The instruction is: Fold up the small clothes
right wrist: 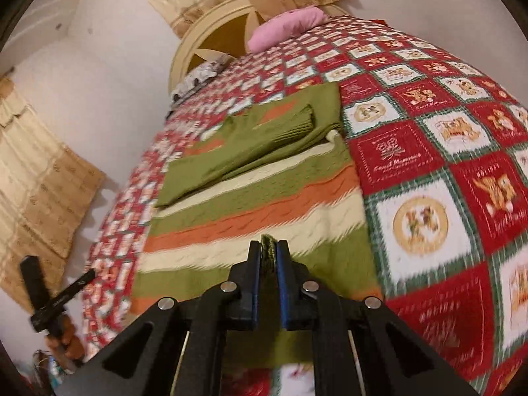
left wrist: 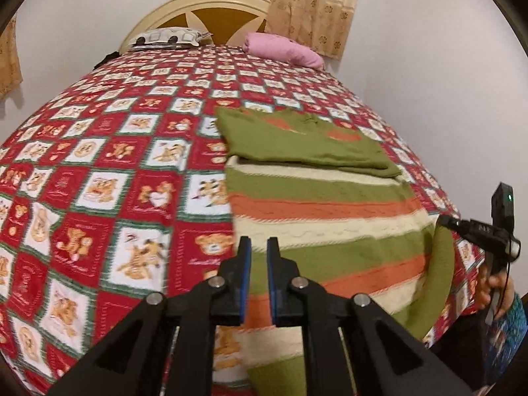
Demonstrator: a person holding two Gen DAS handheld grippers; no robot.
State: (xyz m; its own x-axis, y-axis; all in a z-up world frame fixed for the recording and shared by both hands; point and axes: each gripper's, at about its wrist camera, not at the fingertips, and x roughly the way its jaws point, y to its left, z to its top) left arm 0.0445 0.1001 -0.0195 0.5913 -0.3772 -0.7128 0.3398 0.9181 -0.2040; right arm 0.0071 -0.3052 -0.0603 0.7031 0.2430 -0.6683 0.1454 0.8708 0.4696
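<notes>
open bedspread (left wrist: 99, 171) left of the sweater (left wrist: 316, 204) (wide, flat), pillows (left wrist: 283, 48) far off at headboard (left wrist: 214, 10)

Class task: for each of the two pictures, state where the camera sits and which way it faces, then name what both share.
Left wrist: on the left gripper, facing up the bed toward the headboard; fingers slightly apart, empty.
Right wrist: on the right gripper, facing the same way, pinching the hem of the striped sweater.
Shared: the striped sweater, the quilt, the pink pillow.
</notes>
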